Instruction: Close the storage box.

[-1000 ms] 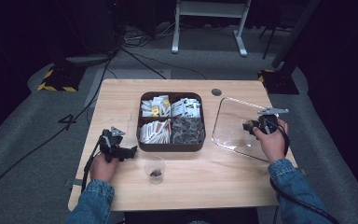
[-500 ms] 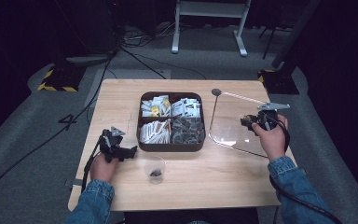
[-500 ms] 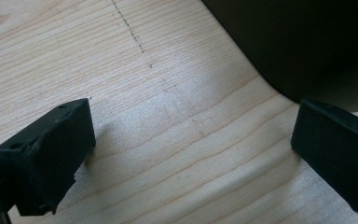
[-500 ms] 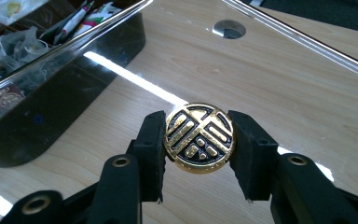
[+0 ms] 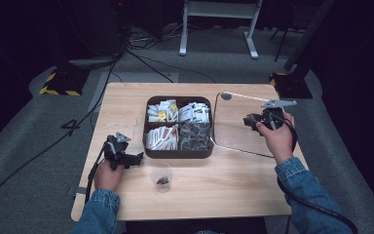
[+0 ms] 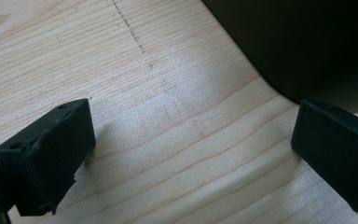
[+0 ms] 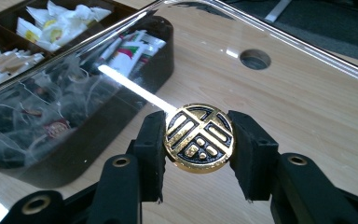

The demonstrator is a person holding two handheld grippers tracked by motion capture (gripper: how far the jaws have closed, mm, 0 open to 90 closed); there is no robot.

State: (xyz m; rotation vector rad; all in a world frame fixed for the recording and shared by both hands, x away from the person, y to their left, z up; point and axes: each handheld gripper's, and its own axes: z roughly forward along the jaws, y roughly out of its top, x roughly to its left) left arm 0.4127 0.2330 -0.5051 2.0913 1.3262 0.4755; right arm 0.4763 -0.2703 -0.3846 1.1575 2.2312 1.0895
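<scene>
Viewed from above, a person is sitting at a wooden table [image 5: 126,105] with one tool in each hand. At the left, the left tool [image 5: 135,159] is resting low near the table's near-left part, its jaws standing wide apart with nothing between them, pointing toward the dark compartment tray [image 5: 177,154] just to its right. A small clear cup [image 5: 161,176] with something dark in it is standing near the table's front edge, just right of that tool.

At the centre, the tray is holding packets and tea bags in four compartments.

At the right, the right tool [image 7: 198,140] is gripping the round gold-and-black knob [image 7: 199,137] of a clear lid [image 5: 238,122], the jaws pressing on the knob's two sides. The lid is tilting, its left edge down on the table just beside the tray and its right side lifted (the tray's contents are showing through the clear panel).

The tray is lying directly left of the held lid, and the right hand [image 5: 277,139] is the nearer one to carry it over.
</scene>
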